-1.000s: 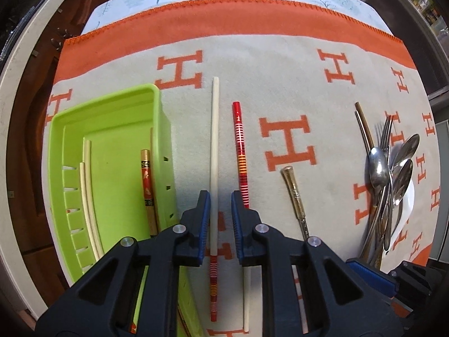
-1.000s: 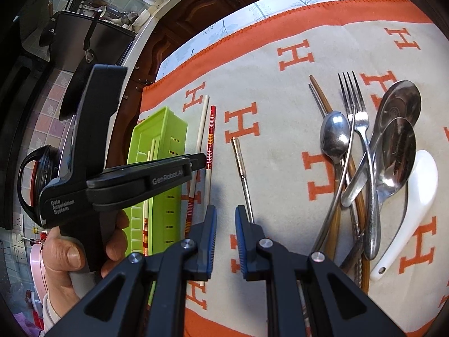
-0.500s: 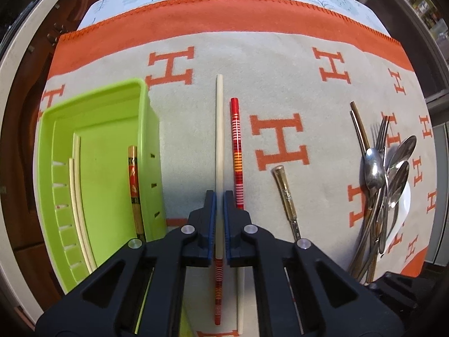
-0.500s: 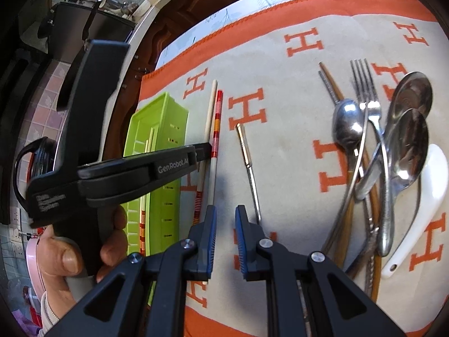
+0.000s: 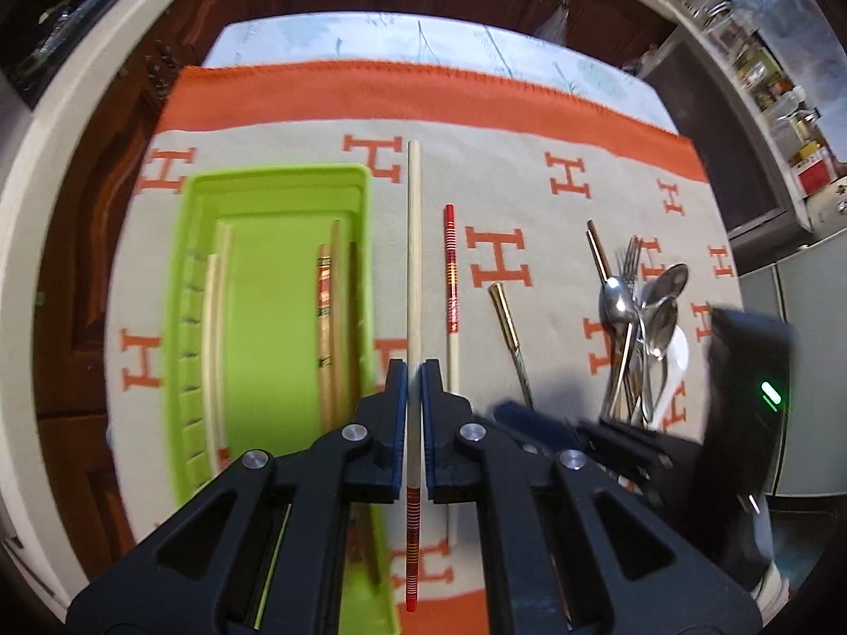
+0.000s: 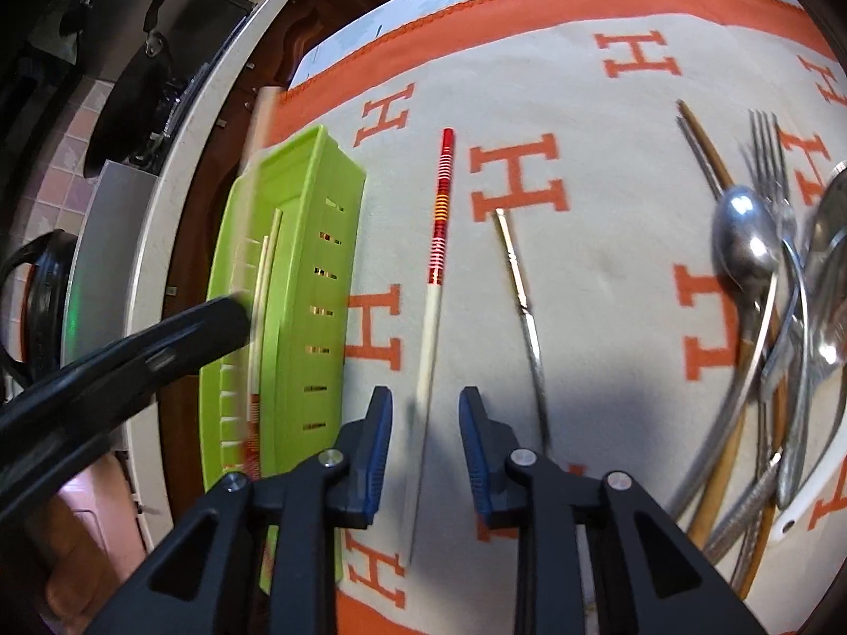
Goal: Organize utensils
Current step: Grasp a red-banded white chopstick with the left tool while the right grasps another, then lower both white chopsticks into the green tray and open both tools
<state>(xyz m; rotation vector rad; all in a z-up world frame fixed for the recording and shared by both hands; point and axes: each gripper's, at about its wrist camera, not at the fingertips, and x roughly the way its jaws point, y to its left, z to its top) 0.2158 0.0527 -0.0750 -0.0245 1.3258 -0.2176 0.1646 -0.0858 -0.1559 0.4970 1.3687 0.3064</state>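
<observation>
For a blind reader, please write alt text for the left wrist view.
The left gripper is shut on a cream chopstick beside a green tray holding chopsticks. A red-topped chopstick lies right of it on the cloth.

Tray [image 5: 275, 180] left w/ chopsticks [image 5: 325, 328] in it, cutlery pile [image 5: 640, 328] far right

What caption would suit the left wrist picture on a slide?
Left gripper clamps a cream chopstick beside the green tray.
</observation>
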